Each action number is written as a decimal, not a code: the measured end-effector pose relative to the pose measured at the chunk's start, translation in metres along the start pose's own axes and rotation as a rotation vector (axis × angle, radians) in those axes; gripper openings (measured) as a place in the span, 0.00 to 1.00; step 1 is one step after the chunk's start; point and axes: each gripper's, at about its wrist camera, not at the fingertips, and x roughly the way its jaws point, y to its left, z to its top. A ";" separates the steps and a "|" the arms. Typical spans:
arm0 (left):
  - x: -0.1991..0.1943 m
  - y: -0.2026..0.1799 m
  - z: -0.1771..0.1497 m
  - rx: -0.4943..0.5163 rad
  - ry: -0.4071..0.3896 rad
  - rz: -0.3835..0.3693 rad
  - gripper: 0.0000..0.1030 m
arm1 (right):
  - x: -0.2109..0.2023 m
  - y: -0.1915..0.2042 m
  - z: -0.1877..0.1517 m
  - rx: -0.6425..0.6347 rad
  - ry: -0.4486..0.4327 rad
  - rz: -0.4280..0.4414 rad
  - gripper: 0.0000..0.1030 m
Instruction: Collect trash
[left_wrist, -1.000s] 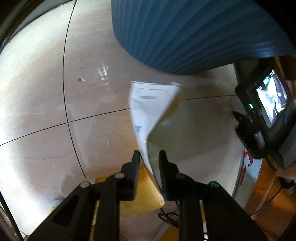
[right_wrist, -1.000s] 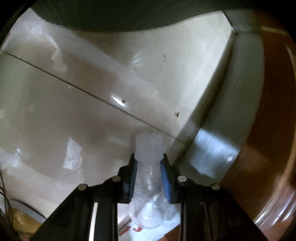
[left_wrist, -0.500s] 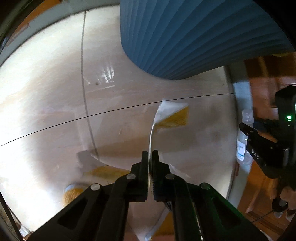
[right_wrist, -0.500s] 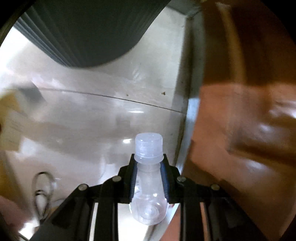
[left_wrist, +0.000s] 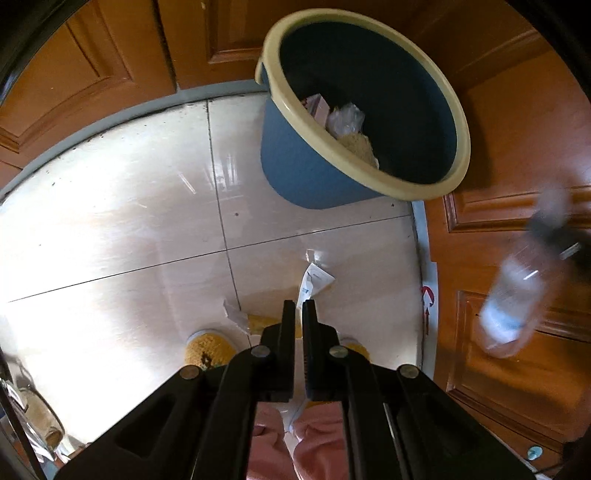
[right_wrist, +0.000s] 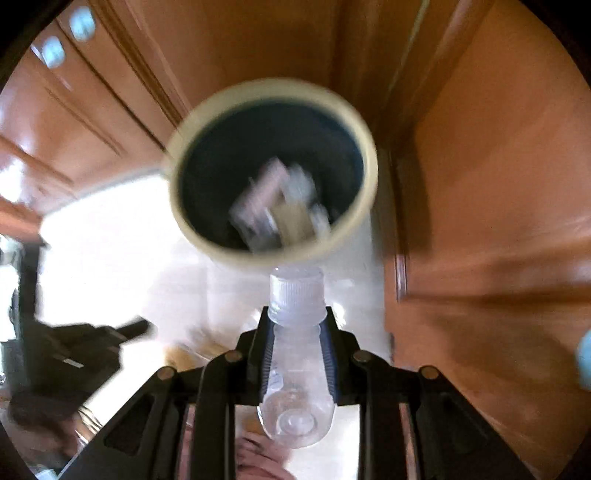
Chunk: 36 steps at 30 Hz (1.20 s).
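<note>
A blue trash bin (left_wrist: 295, 173) with a cream rim stands on the tiled floor by the wooden cabinets and holds several pieces of trash (left_wrist: 343, 122). My left gripper (left_wrist: 299, 308) is shut on a thin white wrapper (left_wrist: 314, 282), held high above the floor in front of the bin. My right gripper (right_wrist: 296, 317) is shut on a clear plastic bottle (right_wrist: 295, 369) with a white cap, just in front of the bin's mouth (right_wrist: 273, 170). The bottle also shows blurred in the left wrist view (left_wrist: 517, 288).
Wooden cabinet doors (left_wrist: 509, 236) stand behind and to the right of the bin. White floor tiles (left_wrist: 110, 229) spread to the left. My yellow slippers (left_wrist: 208, 349) and pink trousers (left_wrist: 273, 443) are below the left gripper. A scrap of paper (left_wrist: 234, 314) lies by my feet.
Both grippers have risen from floor level with their loads. The bin's open mouth has come into view in both views, and the right gripper has swung toward it.
</note>
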 end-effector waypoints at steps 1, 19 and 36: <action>-0.003 0.004 0.001 -0.016 0.002 0.002 0.01 | -0.009 0.003 -0.001 0.007 -0.024 0.014 0.23; -0.029 0.009 0.028 -0.060 -0.261 0.126 0.70 | 0.009 0.034 0.010 0.062 -0.223 0.047 0.46; 0.053 0.031 -0.027 0.022 -0.195 0.236 0.70 | 0.178 0.068 -0.125 0.165 0.058 0.146 0.46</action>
